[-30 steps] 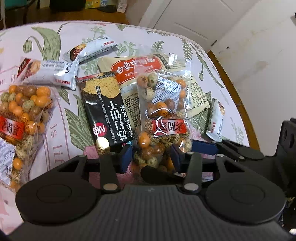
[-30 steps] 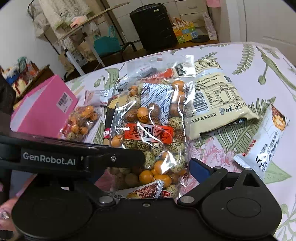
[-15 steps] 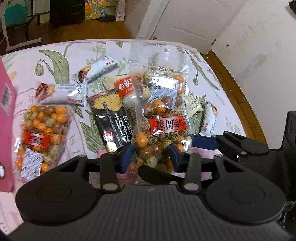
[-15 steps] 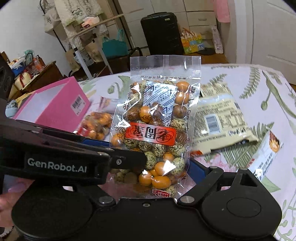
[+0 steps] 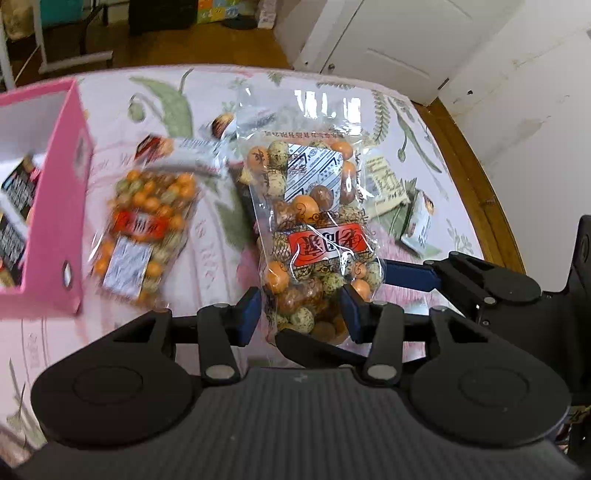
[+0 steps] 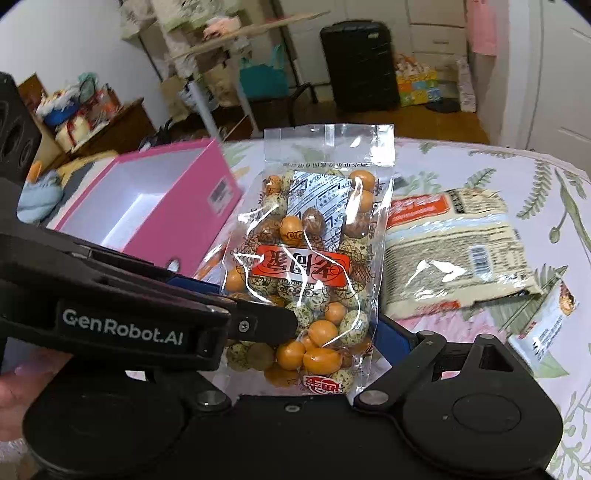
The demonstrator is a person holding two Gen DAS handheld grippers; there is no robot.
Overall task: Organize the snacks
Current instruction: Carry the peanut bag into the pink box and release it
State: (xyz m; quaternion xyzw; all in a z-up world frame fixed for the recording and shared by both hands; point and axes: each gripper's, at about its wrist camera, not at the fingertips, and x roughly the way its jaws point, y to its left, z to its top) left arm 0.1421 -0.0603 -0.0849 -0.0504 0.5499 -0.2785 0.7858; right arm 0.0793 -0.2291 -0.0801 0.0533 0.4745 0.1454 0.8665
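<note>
Over floral tablecloth (image 5: 207, 236), right of pink box (image 5: 55, 206): gripping coated-peanut bag (image 5: 314, 236) in left gripper (image 5: 300, 314); right gripper (image 6: 332, 332) closing on same bag.

This is a room in a home, probably a living or dining room. A table (image 6: 480, 162) with a floral cloth holds family snack packets. At 12 o'clock from the right wrist view, a black suitcase (image 6: 356, 64) stands on the wooden floor (image 6: 454, 125), with white drawers (image 6: 436, 26) behind it and a colourful box (image 6: 417, 85) beside it. At 11 o'clock there is a rack (image 6: 229, 55) full of household things. At 1 o'clock from the left wrist view, a white panel door (image 5: 388, 48) meets a plain white wall (image 5: 546, 122).
</note>
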